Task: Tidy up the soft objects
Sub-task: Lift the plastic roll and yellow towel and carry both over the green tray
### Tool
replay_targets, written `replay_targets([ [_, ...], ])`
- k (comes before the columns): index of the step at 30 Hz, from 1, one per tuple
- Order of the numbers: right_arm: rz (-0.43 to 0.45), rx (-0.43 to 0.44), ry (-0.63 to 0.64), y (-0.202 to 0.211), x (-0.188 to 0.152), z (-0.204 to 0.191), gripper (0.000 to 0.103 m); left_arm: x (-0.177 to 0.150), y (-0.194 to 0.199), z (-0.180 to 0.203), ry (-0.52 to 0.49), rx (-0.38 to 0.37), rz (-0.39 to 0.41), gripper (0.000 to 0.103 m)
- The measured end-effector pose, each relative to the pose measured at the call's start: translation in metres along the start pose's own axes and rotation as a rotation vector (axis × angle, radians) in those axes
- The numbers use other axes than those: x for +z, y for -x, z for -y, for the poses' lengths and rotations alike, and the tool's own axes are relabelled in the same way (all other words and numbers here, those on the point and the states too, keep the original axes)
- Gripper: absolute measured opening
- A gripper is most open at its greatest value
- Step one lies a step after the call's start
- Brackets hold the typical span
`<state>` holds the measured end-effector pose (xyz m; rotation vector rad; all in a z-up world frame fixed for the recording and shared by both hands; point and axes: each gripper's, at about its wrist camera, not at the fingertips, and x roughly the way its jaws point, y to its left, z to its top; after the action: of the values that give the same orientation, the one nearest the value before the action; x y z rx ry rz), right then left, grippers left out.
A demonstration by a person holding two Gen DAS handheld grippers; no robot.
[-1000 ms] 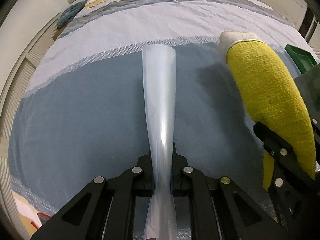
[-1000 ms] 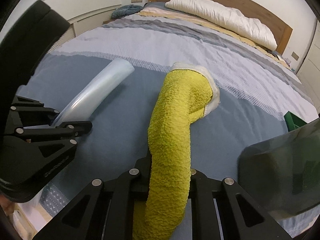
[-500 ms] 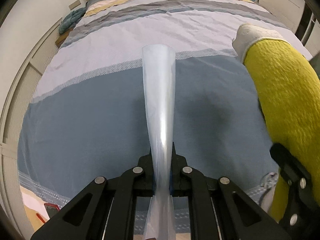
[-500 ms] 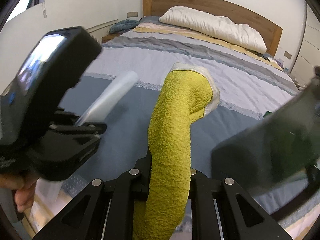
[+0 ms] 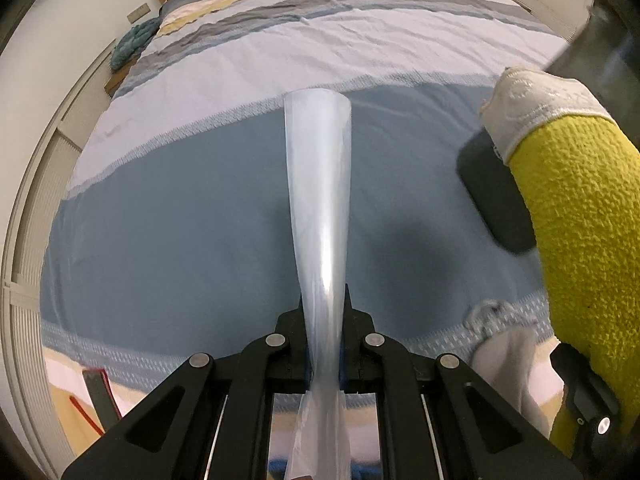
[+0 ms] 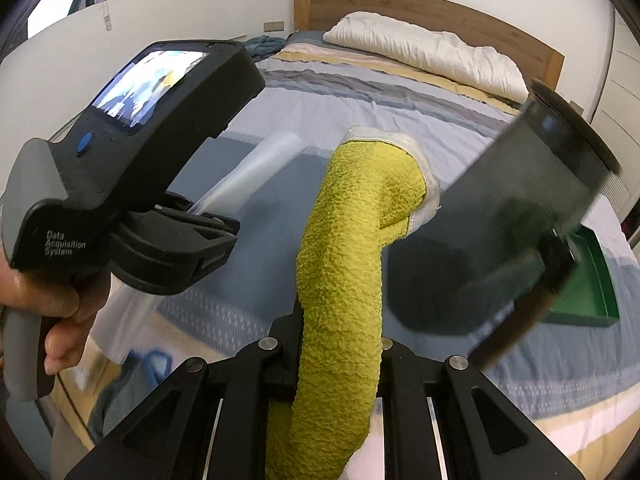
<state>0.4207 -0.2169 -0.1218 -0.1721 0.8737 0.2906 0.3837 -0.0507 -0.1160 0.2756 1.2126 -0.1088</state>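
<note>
I am squeezing my left gripper [image 5: 324, 320] tight on a clear plastic bag [image 5: 320, 184], and the bag is sticking out in front of it over the bed [image 5: 180, 216]. I am squeezing my right gripper [image 6: 340, 344] tight on a yellow towel [image 6: 352, 248] that is standing up and bending over past its tips. A green tray [image 6: 588, 284] is sitting on the bed to the right of that gripper.
</note>
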Motion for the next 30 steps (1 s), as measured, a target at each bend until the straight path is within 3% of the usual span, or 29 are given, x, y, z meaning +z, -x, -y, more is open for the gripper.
replay_targets([
  [13, -0.036, 0.029, 0.021, 0.102, -0.072, 0.006, 0.013, -0.055, 0.031, 0.05, -0.035, -0.019, -0.02, 0.007],
  [16, -0.043, 0.028, 0.016, 0.119, -0.075, 0.016, 0.013, -0.067, 0.041, 0.065, -0.05, -0.033, -0.02, 0.007],
  [30, -0.092, -0.025, -0.047, 0.212, -0.148, 0.052, 0.014, -0.108, 0.07, 0.153, -0.164, -0.083, -0.058, 0.007],
])
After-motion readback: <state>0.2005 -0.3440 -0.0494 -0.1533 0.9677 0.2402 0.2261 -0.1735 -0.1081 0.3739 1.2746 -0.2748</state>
